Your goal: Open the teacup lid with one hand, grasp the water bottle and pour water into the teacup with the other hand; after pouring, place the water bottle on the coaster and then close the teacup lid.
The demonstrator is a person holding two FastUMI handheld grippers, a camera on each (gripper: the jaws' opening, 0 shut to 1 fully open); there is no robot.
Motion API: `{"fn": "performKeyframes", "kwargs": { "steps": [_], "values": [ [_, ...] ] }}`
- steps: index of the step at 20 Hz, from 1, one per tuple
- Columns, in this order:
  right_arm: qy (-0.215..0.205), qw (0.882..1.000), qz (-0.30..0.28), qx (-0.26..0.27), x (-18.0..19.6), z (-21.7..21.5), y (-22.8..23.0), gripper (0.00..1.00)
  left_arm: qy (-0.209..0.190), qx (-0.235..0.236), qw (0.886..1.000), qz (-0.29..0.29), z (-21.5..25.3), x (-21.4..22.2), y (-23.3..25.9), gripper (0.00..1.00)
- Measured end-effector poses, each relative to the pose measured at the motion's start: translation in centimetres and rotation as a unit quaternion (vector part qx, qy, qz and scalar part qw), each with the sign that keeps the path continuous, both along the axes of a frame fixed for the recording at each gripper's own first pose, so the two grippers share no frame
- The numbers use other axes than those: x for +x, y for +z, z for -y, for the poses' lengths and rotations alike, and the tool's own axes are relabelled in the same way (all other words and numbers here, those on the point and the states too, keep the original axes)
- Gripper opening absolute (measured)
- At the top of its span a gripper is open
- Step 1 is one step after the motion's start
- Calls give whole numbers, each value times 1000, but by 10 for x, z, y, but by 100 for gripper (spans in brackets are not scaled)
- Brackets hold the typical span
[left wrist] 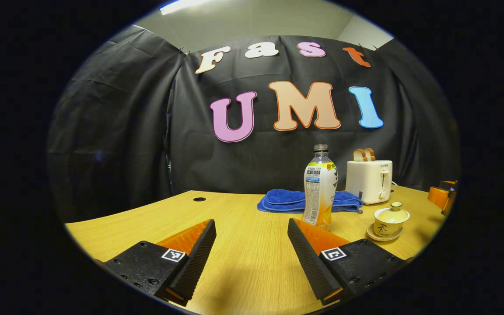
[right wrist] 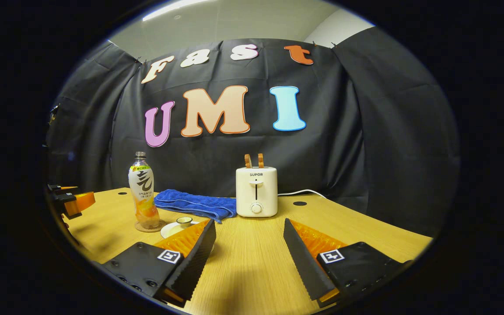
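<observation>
A clear water bottle with orange drink low in it stands upright on the wooden table, just past my left gripper's right finger. In the right gripper view the bottle rests on a round brown coaster. The cream teacup sits on its saucer with its lid on, right of the bottle. My left gripper is open and holds nothing. My right gripper is open too, and its left finger hides part of the teacup.
A folded blue towel lies behind the bottle. A white toaster with two bread slices stands at the back, its cord trailing right. The other gripper shows at the far right edge of the left gripper view, beyond the teacup.
</observation>
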State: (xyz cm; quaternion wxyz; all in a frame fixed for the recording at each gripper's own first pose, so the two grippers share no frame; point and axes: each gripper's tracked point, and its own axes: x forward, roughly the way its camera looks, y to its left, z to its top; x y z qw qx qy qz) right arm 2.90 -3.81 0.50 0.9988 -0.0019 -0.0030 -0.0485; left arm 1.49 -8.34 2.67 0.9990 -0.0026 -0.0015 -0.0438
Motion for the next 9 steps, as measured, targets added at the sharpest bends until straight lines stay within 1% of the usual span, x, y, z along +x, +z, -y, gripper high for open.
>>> {"fn": "performKeyframes", "kwargs": {
  "steps": [9],
  "values": [
    [0,1000,0,0,0,0,0,98,-2,0,1000,0,1,0,-1,96]
  ]
}}
